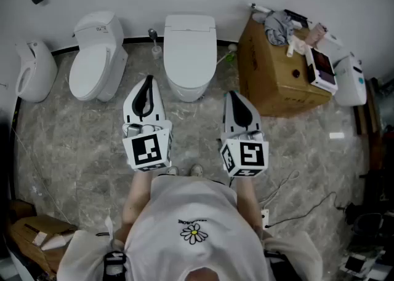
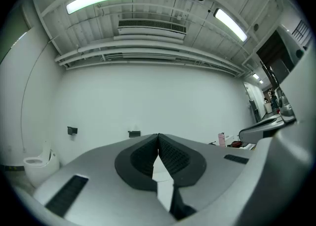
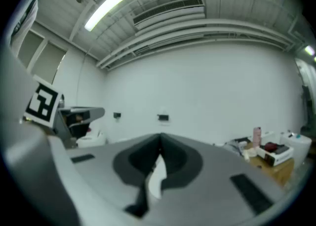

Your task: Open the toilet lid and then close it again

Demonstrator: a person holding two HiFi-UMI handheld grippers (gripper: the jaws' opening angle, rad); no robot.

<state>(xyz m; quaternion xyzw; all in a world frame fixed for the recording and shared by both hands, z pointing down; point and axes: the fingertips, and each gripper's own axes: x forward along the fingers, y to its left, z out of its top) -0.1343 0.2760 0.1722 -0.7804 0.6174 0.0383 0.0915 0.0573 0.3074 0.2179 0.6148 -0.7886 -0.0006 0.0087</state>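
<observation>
A white square toilet stands against the back wall with its lid down. My left gripper hovers in front of it, a little to its left, jaws shut and empty. On the right, my right gripper is held level near the toilet's right front, also shut with nothing in it. In the left gripper view the left gripper points at the white wall, pads meeting at the tip. The right gripper view shows the right gripper closed the same way. Neither gripper touches the toilet.
A second, rounded white toilet stands to the left, with a urinal beyond it. A cardboard box piled with items sits to the right of the square toilet. A toilet brush stands between the toilets. Cables lie on the marble floor.
</observation>
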